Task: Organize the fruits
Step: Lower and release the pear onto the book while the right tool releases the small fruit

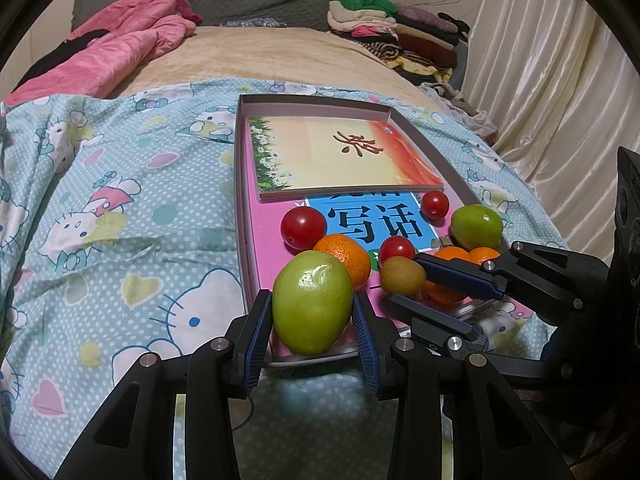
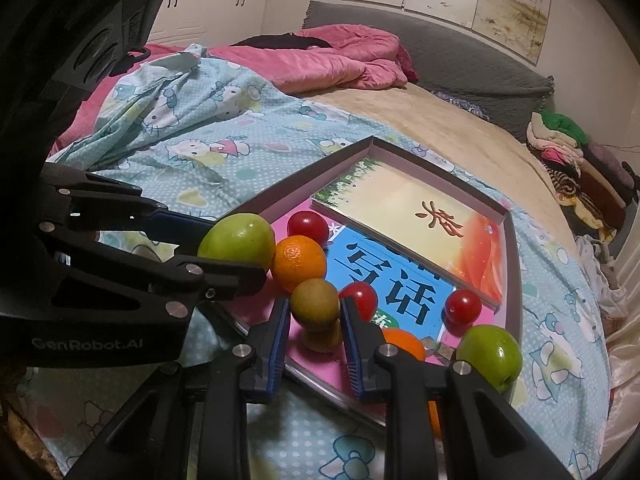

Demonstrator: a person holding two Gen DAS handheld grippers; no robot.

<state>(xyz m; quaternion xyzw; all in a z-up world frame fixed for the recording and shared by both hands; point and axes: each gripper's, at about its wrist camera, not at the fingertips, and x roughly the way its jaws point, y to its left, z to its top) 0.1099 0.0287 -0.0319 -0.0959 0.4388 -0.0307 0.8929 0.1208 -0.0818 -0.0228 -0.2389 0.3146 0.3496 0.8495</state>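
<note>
A shallow grey-rimmed box [image 1: 320, 101] lies on the bed with two books inside and fruit on its near end. My left gripper [image 1: 312, 296] is shut on a big green apple [image 1: 312, 304], both blue pads pressing its sides. From the right, my right gripper [image 1: 404, 280] is shut on a small brownish kiwi [image 1: 401, 276]. The right wrist view shows the same: the right gripper [image 2: 315, 300] clamps the kiwi [image 2: 315, 300], and the left gripper [image 2: 234, 250] holds the apple [image 2: 240, 240]. Nearby lie an orange [image 1: 344, 258], three red tomatoes [image 1: 303, 227] and a second green apple [image 1: 476, 226].
Two more oranges [image 1: 452, 256] sit behind the right gripper's fingers. A blue cartoon-cat sheet [image 1: 120, 220] surrounds the box. A pink quilt [image 1: 120, 48] lies at the far left, folded clothes [image 1: 392, 32] at the far right, and a cream curtain [image 1: 560, 80] beside the bed.
</note>
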